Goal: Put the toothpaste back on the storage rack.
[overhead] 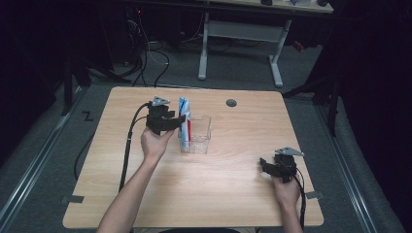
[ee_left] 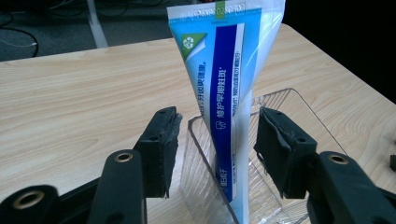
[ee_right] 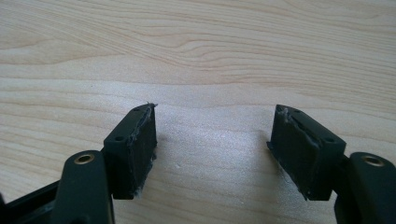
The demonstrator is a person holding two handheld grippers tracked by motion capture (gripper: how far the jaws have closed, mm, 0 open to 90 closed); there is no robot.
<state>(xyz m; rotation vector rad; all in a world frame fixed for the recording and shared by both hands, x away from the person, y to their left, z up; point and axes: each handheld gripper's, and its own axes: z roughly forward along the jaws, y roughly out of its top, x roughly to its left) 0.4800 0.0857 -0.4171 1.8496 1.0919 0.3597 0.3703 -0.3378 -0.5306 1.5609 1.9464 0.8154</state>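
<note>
Item: toothpaste tube [ee_left: 224,93], blue and white, with a green triangle mark near its flat crimped end. It stands nearly upright in a clear plastic bin [ee_left: 299,107], long axis close to vertical, crimped end up, narrower lower end down inside the bin and leaning against the bin's near wall. Location: the bin sits on the wooden desk [overhead: 233,189], toward its far middle, with a small grey grommet [overhead: 231,103] beyond it. Left tongs [ee_left: 217,140]: held level at the tube's left side in the high view; jaws released, one pad on each side of the tube, neither pressing on it, the left pad outside the bin wall. Right tongs [ee_right: 212,140]: near the desk's right front corner, well apart from the bin, jaws spread wide over bare wood with nothing between them. Background: grey floor and a white desk frame [overhead: 274,53].
</note>
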